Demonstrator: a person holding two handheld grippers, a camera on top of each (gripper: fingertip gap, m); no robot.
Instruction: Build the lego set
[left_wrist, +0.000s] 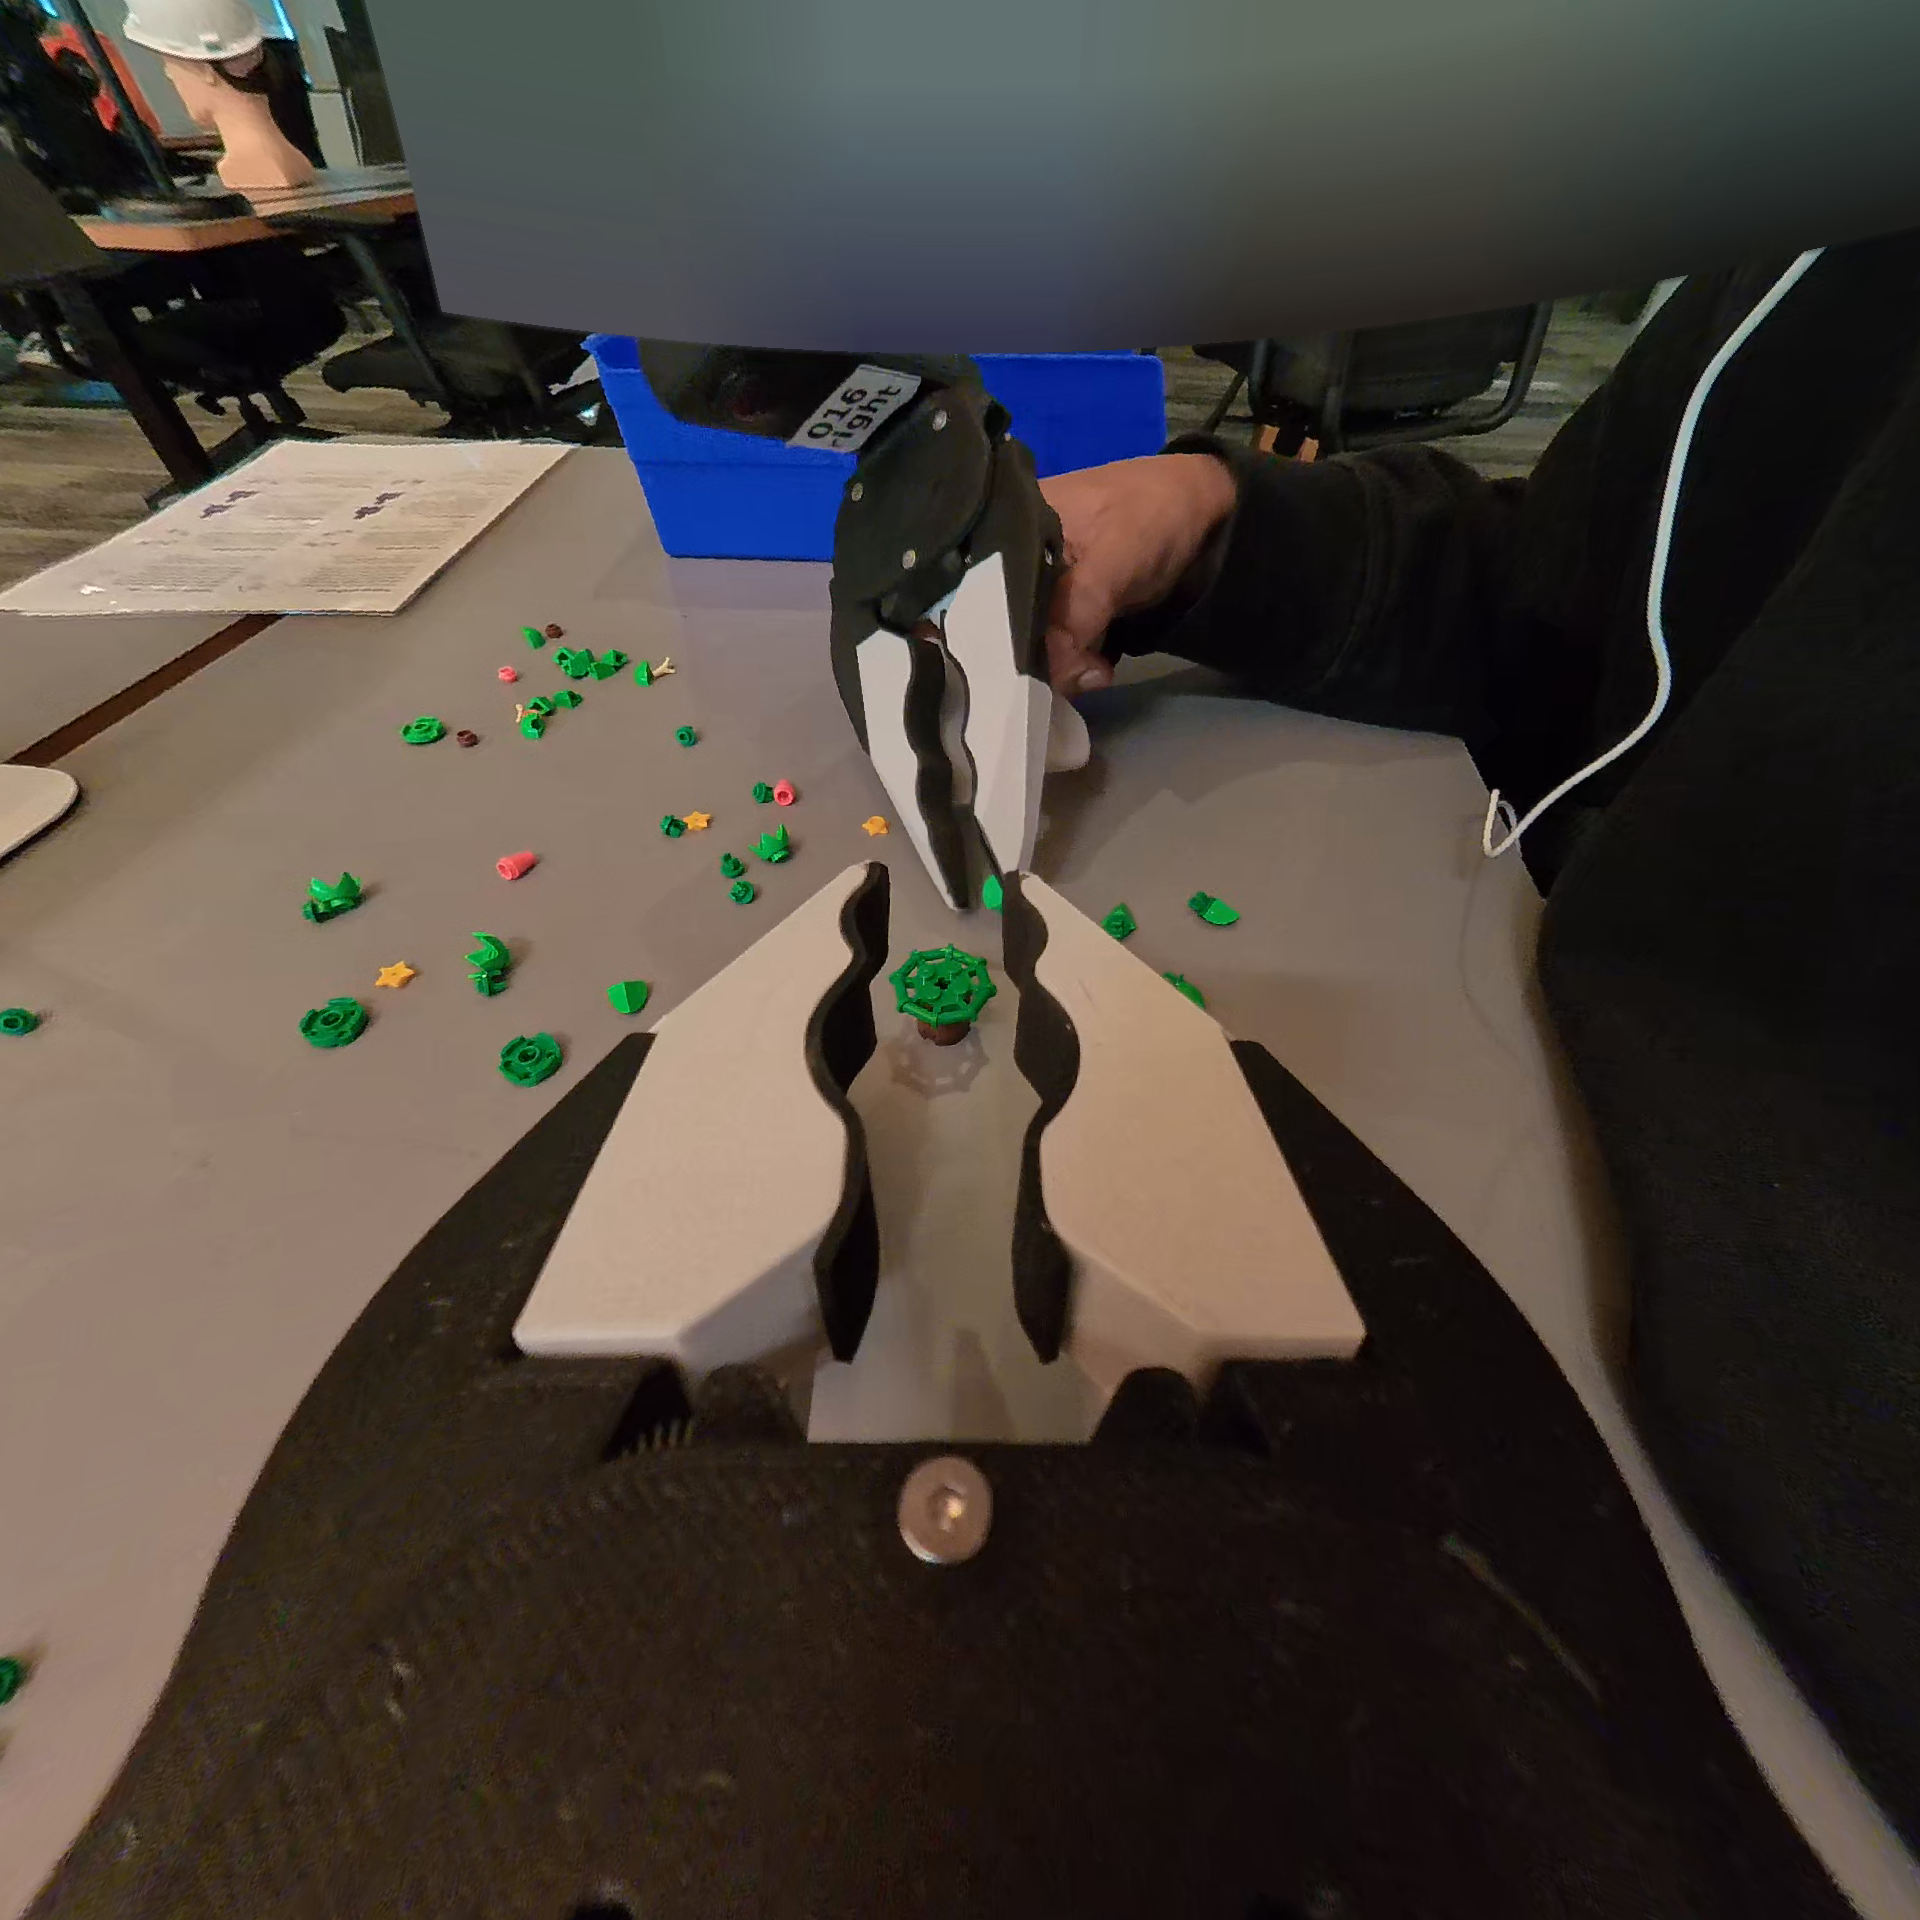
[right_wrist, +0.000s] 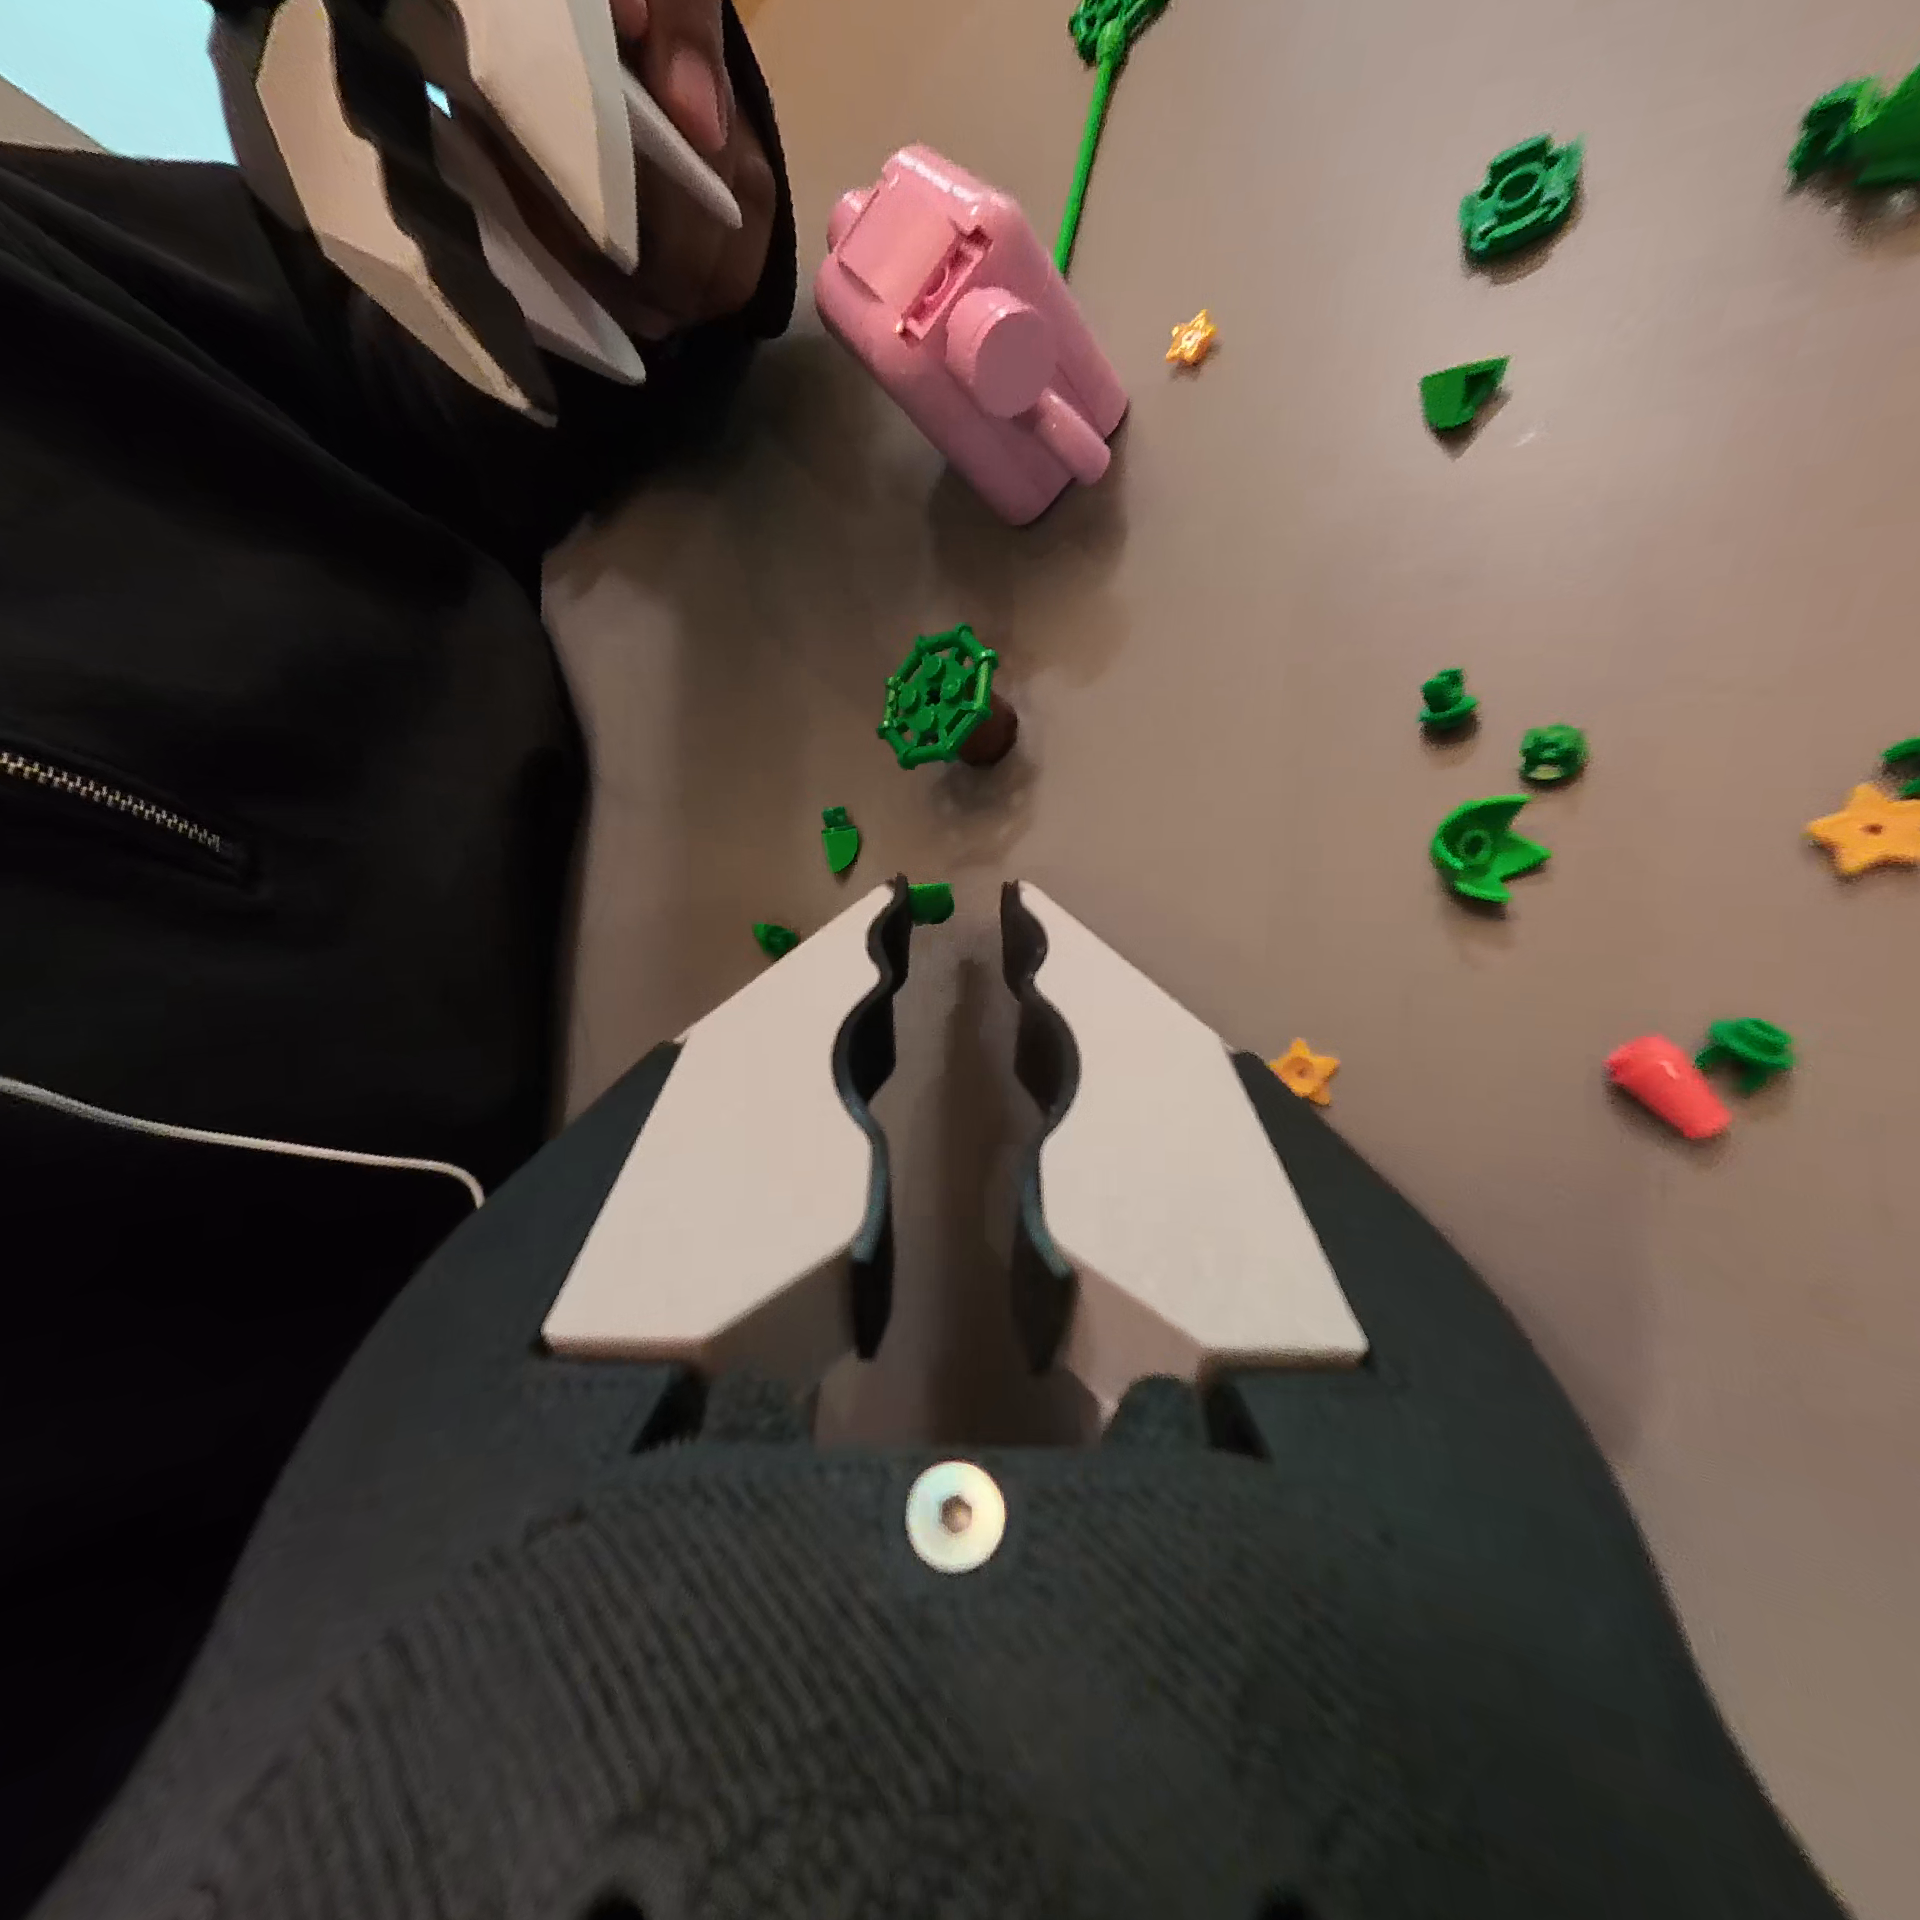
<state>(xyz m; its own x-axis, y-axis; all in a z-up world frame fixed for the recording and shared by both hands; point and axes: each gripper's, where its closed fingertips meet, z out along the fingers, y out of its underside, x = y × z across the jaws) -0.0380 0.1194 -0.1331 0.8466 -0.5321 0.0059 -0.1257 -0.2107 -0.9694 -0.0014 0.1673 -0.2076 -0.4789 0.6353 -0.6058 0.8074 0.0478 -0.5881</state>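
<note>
— Green, and shaped like a small wheel with spokes: this is the web piece (left_wrist: 942, 985) I look at. It sits on a brown stud, on the grey desk (left_wrist: 260, 1195), close to the edge where the person sits.

— Is it held by one of your tools?

— No. My left gripper (left_wrist: 951, 894) is open, the wavy black pads stand on both sides of the piece and do not touch it. My right gripper (right_wrist: 954, 902) is open a little, nothing between the fingers; a small green leaf piece (right_wrist: 930, 900) lies just at the tips.

— What is hard to see?

— A big blurred patch covers the top of the left view. The blue bin (left_wrist: 727, 488) is partly hidden behind it and behind the right gripper. The right view is soft at the far pieces.

— Differences between views?

— Only the right view shows a smooth pink block (right_wrist: 961, 332) and a thin green stem (right_wrist: 1081, 177), cut off at the top. Only the left view shows the paper sheet (left_wrist: 301, 530) at the far left corner. Scattered green, orange star and red cone pieces lie in both.
</note>
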